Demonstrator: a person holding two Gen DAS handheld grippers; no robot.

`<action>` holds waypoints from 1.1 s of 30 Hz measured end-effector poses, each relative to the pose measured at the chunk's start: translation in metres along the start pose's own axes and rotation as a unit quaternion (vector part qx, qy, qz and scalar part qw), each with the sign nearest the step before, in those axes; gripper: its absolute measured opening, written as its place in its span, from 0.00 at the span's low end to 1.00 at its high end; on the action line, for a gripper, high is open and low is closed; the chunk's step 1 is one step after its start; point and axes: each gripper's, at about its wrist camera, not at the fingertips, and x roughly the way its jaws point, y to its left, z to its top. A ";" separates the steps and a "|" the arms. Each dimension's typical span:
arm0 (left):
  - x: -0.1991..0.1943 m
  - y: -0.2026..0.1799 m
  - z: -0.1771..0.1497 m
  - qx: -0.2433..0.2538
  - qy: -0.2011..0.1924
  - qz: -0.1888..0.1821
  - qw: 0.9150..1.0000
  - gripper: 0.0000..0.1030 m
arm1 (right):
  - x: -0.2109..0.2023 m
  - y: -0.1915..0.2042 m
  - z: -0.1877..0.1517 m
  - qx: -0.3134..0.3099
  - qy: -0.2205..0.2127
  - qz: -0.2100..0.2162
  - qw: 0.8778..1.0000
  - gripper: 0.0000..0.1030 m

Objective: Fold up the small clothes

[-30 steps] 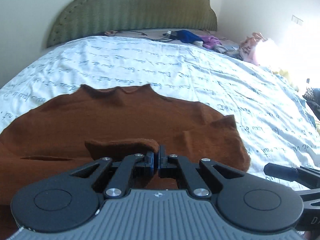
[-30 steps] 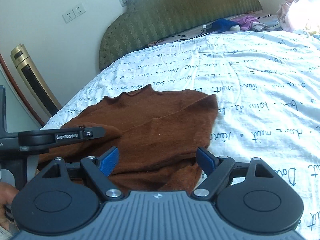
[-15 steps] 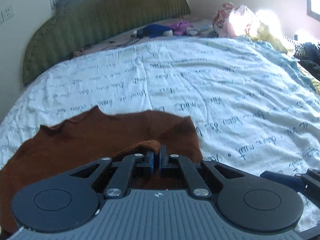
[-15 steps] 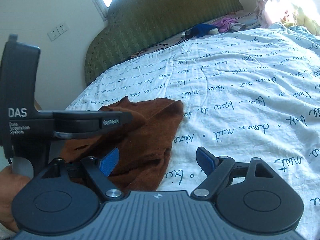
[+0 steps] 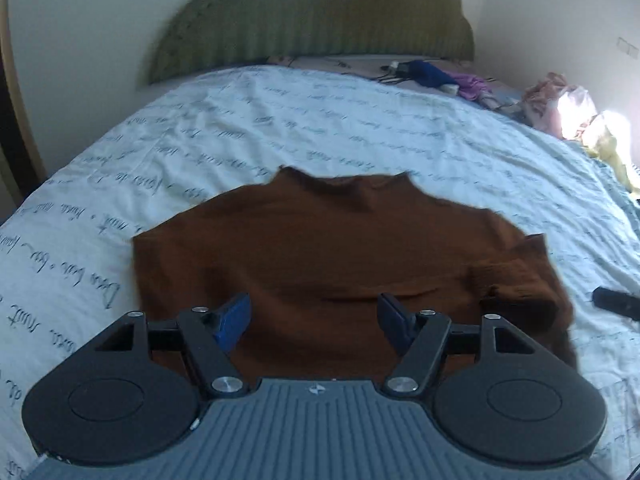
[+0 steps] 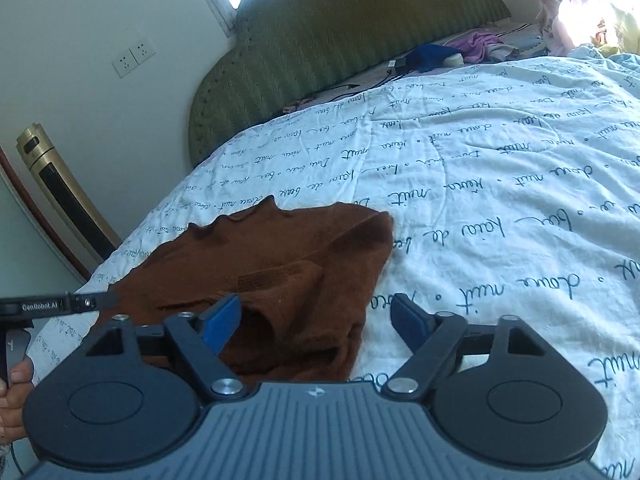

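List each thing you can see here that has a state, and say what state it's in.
brown top: lying on the bed, one side folded in over the body, nothing gripping it.
left gripper: jaws opening, nothing pinched.
right gripper: jaws closing, pads not pressing anything yet.
bedspread: spread out, lightly wrinkled.
clothes pile: unfolded heap near the headboard.

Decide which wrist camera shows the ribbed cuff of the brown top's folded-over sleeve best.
The right wrist view: the ribbed cuff lies sharp on the brown top, just ahead of the fingers. In the left wrist view the folded sleeve is a blurred lump at the garment's right edge, ribbing unreadable.
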 end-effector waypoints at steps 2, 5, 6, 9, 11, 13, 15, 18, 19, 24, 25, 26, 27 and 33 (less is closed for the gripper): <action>0.016 0.020 -0.009 0.009 0.032 0.032 0.999 0.67 | 0.015 -0.001 0.007 0.019 0.019 0.031 0.999 0.46; 0.029 0.036 -0.033 0.028 0.045 0.051 0.997 0.72 | 0.030 0.031 0.008 -0.074 0.032 -0.005 0.997 0.46; 0.026 0.037 -0.040 0.036 0.031 0.055 0.997 0.74 | 0.034 0.049 0.003 -0.138 0.030 -0.033 0.989 0.47; 0.021 0.041 -0.046 0.028 0.031 0.063 0.997 0.81 | 0.049 0.105 -0.028 -0.355 0.016 -0.093 0.930 0.47; 0.022 0.052 -0.050 -0.004 0.043 0.047 0.998 0.85 | 0.061 0.130 -0.046 -0.438 0.019 -0.093 0.894 0.45; 0.021 0.060 -0.054 -0.016 0.039 0.042 0.998 0.88 | 0.080 0.148 -0.060 -0.507 0.018 -0.123 0.853 0.44; 0.018 0.062 -0.056 -0.018 0.037 0.045 0.998 0.88 | 0.103 0.152 -0.061 -0.521 0.032 -0.140 0.841 0.22; 0.014 0.062 -0.060 -0.014 0.033 0.056 0.998 0.88 | 0.112 0.141 -0.041 -0.466 0.028 -0.163 0.870 0.05; 0.013 0.063 -0.061 -0.017 0.031 0.056 0.998 0.88 | 0.104 0.134 -0.027 -0.415 0.024 -0.151 0.897 0.05; 0.009 0.068 -0.067 -0.017 0.016 0.066 0.998 0.90 | 0.058 0.063 0.029 -0.139 -0.001 -0.083 0.987 0.05; 0.008 0.068 -0.068 -0.018 0.014 0.069 0.997 0.90 | 0.056 0.043 0.033 -0.090 0.009 -0.080 0.993 0.05; 0.007 0.069 -0.068 -0.018 0.012 0.073 0.997 0.90 | 0.056 0.023 0.033 -0.051 0.018 -0.082 0.995 0.05; 0.006 0.071 -0.069 -0.020 0.010 0.075 0.997 0.90 | 0.059 0.002 0.031 -0.016 0.036 -0.089 0.995 0.06; -0.008 0.081 -0.072 -0.022 0.009 0.089 0.996 0.89 | 0.032 -0.048 0.016 0.068 0.029 -0.072 0.995 0.42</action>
